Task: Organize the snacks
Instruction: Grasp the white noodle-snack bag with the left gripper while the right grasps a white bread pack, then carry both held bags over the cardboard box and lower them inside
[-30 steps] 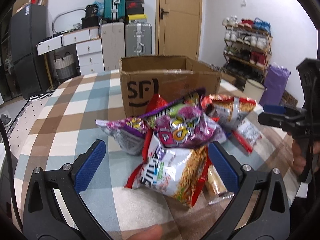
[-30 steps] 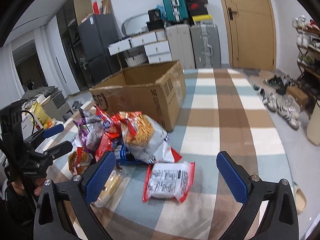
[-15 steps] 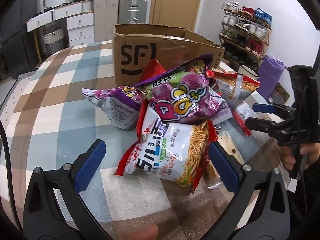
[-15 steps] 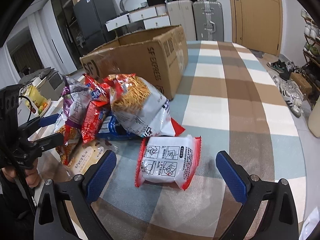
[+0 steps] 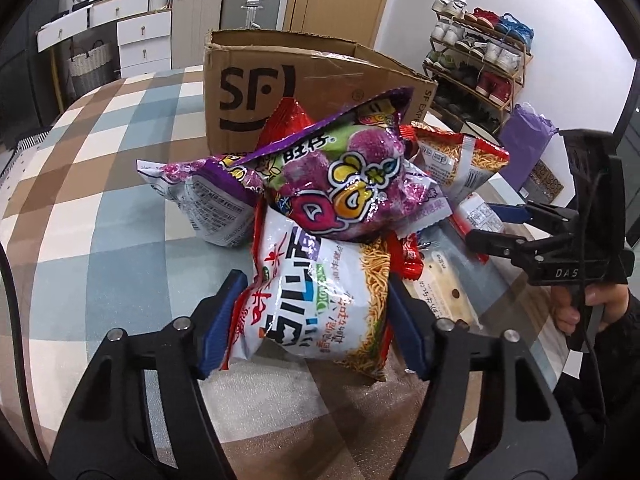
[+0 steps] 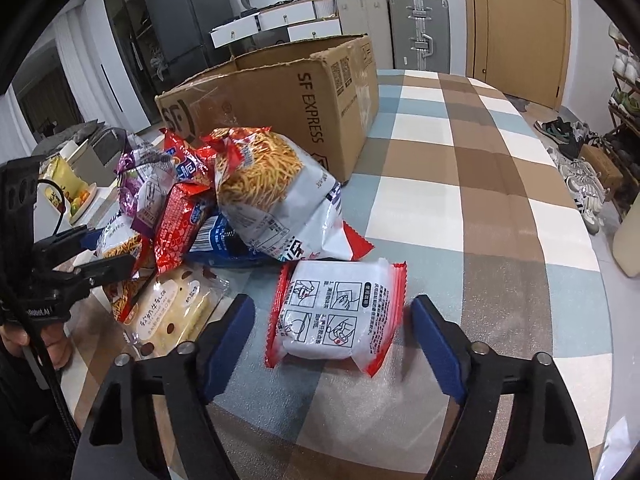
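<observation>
The left tongs [image 5: 310, 316] were closing around the white crinkly noodle-snack bag with red edges [image 5: 316, 300], their blue pads [image 5: 218, 316] pressed against both sides of its near end. That bag lay at the front of a heap of snacks on the counter covered by a brown, blue and cream checked cloth [image 5: 100, 216]. A shiny purple candy bag with cartoon lettering [image 5: 352, 184] rested on top of it, and a second purple bag with a silver printed back [image 5: 204, 204] lay to the left of the heap.

The right tongs [image 6: 332, 344] were also closing, with the flat white packet with red crimped ends and printed instruction drawings [image 6: 340, 312] between the jaws; a clear gap showed on each side, so the pads were not yet touching it. This packet lay alone on the checked cloth, just in front of the heap. Behind it sat a large white bag showing yellow noodle sticks [image 6: 272, 192], touching a red packet [image 6: 180, 224] and a dark blue one [image 6: 216, 240]. A pale yellow clear-wrapped cake packet [image 6: 176, 308] lay to the left.

Beyond the heap stood an open brown cardboard box printed with SF lettering [image 6: 304, 108], close behind the snacks.
</observation>
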Action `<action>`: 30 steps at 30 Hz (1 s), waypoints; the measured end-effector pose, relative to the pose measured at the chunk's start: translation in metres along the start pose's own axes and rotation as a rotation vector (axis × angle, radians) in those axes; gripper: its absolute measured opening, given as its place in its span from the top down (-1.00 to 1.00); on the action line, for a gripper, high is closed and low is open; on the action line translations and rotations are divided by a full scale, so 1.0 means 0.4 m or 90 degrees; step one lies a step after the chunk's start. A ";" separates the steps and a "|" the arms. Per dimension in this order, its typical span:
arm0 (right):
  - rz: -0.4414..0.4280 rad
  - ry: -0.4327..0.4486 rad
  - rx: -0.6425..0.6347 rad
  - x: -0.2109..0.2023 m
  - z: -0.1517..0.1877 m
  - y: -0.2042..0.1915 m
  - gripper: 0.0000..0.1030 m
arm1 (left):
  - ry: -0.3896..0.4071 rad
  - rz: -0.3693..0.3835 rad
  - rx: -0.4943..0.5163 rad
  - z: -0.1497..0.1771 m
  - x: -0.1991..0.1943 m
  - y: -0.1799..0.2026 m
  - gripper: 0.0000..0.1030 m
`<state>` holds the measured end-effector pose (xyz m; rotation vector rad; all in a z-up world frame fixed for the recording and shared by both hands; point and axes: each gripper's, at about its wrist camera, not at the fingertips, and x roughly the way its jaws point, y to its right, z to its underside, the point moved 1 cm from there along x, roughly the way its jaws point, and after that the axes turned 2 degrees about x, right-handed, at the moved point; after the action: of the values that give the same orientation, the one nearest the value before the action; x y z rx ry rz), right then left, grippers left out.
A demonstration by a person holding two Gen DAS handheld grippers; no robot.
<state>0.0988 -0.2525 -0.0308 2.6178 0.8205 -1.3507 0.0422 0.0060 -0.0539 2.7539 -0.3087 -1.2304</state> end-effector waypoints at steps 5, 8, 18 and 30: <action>0.007 0.003 -0.003 -0.006 0.004 -0.004 -0.28 | 0.003 0.010 0.008 0.010 -0.013 0.007 -0.14; -0.002 0.004 0.005 -0.009 0.002 0.003 -0.17 | 0.009 0.019 0.005 0.014 -0.028 0.011 -0.13; -0.019 0.029 0.011 -0.040 0.011 0.008 0.06 | 0.035 0.045 -0.004 0.022 -0.069 0.017 -0.13; -0.034 0.105 0.018 -0.152 0.018 -0.006 0.07 | 0.100 0.049 0.000 0.002 -0.169 0.039 -0.13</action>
<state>0.0639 -0.2784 0.0126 2.7781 0.9054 -1.1780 -0.0045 0.0064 -0.0025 2.7885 -0.3948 -0.9900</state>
